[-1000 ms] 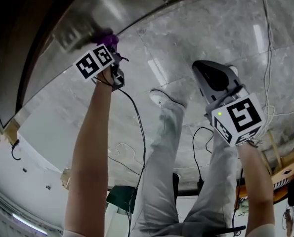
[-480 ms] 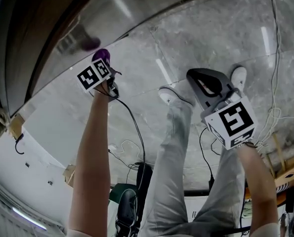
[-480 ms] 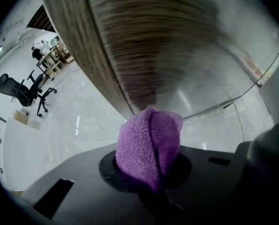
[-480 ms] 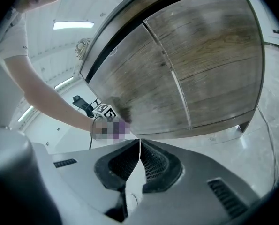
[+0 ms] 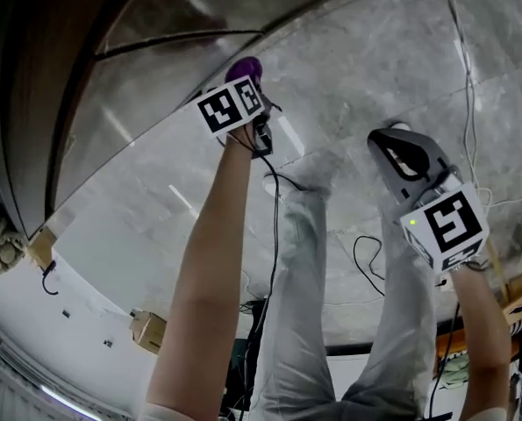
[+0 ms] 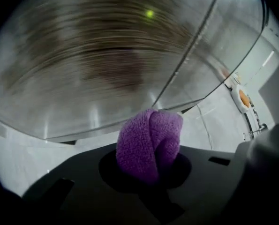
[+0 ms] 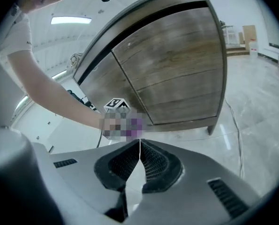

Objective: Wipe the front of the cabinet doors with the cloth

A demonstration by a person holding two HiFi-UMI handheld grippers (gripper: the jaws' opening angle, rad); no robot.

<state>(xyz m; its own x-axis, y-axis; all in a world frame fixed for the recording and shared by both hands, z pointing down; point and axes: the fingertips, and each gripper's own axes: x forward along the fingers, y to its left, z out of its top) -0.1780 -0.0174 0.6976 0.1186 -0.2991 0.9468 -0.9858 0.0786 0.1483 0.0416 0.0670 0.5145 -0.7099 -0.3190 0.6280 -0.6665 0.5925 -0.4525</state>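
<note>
The wooden cabinet fills the head view's upper left, its two doors plain in the right gripper view. My left gripper is shut on a bunched purple cloth, held low against the door front near the seam between the doors. The cloth shows just beyond the marker cube. My right gripper hangs apart over the floor, jaws shut with nothing between them, looking toward the cabinet and the left gripper's cube.
A grey marble floor lies in front of the cabinet. The person's legs and a white shoe stand below the grippers. Cables trail on the floor; a cardboard box and wooden clutter sit behind.
My left gripper has swept the cloth rightward along the lower door front. The right gripper drifted slightly right and stayed shut.
</note>
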